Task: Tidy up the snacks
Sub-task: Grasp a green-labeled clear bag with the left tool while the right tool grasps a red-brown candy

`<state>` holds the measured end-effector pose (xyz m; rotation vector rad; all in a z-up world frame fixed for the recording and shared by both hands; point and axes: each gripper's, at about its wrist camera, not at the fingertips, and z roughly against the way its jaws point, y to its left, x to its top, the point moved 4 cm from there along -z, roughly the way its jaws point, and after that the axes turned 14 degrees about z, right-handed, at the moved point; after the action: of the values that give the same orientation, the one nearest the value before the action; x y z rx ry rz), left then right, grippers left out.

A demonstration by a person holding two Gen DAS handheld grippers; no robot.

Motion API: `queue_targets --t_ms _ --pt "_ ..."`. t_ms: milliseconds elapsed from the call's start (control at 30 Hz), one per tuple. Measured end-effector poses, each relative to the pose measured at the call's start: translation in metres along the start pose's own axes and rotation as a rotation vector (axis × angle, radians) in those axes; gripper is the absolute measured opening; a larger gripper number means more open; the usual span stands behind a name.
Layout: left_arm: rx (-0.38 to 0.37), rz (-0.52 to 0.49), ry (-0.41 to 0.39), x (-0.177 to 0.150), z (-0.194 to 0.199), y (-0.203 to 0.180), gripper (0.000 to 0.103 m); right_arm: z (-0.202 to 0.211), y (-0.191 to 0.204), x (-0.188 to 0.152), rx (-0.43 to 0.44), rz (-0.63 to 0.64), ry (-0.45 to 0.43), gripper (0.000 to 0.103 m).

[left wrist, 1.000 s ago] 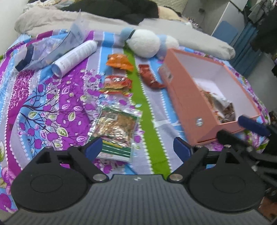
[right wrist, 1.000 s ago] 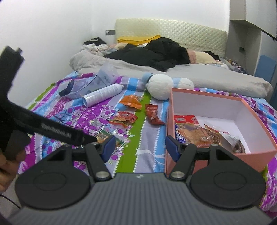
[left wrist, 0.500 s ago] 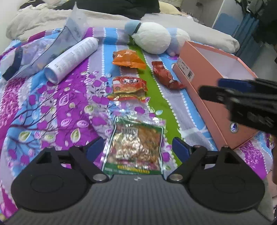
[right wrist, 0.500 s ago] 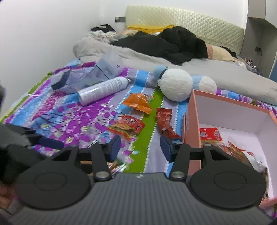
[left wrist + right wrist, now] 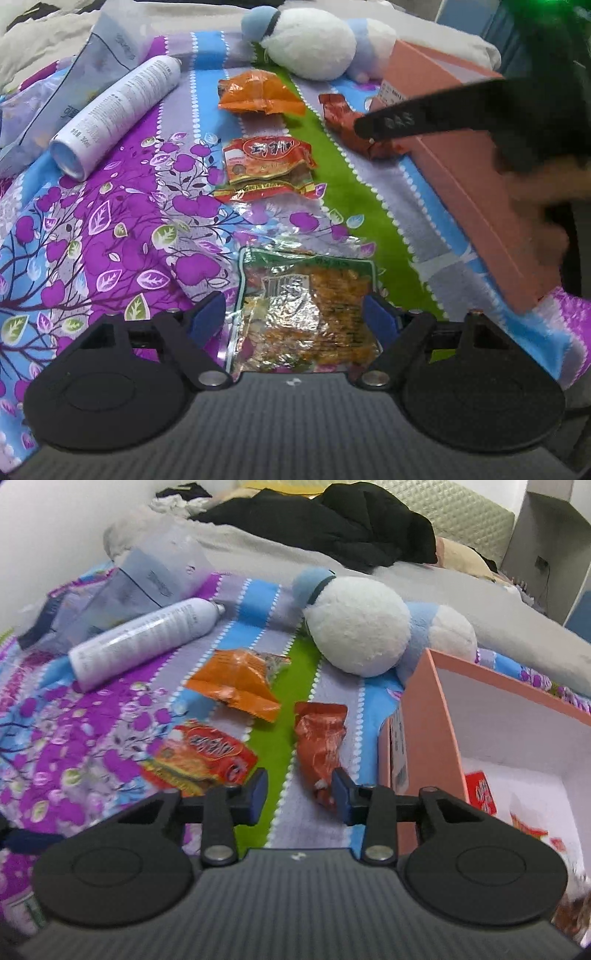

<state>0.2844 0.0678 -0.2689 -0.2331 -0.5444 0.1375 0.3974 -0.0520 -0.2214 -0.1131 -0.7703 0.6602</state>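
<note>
A clear green-edged snack bag (image 5: 306, 306) lies on the bedspread between the fingers of my left gripper (image 5: 295, 323); its jaws are closing, with the pads clear of the bag. My right gripper (image 5: 298, 795) hovers over the lower end of a dark red snack packet (image 5: 319, 746), jaws closing, pads not pressing it. An orange packet (image 5: 236, 681) and a red-orange packet (image 5: 201, 758) lie further left. The pink box (image 5: 436, 716) at the right holds several snacks. In the left wrist view the right gripper's finger (image 5: 424, 118) crosses above the dark red packet (image 5: 347, 118).
A white spray can (image 5: 114, 114) and a clear plastic bag (image 5: 74, 81) lie at the left. A white and blue plush toy (image 5: 362, 631) sits behind the snacks. Dark clothes (image 5: 332, 520) and grey bedding are at the head of the bed.
Both grippers came forward and down toward the snacks. The left now straddles the green-edged bag; the right moved off the box toward the dark red packet, and its jaws narrowed.
</note>
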Motion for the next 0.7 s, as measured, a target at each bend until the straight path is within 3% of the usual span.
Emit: queue_targets --t_ms 367,700 --pt "-0.007 -0.018 0.01 -0.002 -0.008 -0.001 0.075 -0.057 -0.003 0.007 -0.067 0.086 0.073 0.045" --pt "-0.017 0.001 0.008 -0.002 -0.002 -0.003 0.053 -0.079 -0.003 0.009 -0.085 0.093 0.106 0.041"
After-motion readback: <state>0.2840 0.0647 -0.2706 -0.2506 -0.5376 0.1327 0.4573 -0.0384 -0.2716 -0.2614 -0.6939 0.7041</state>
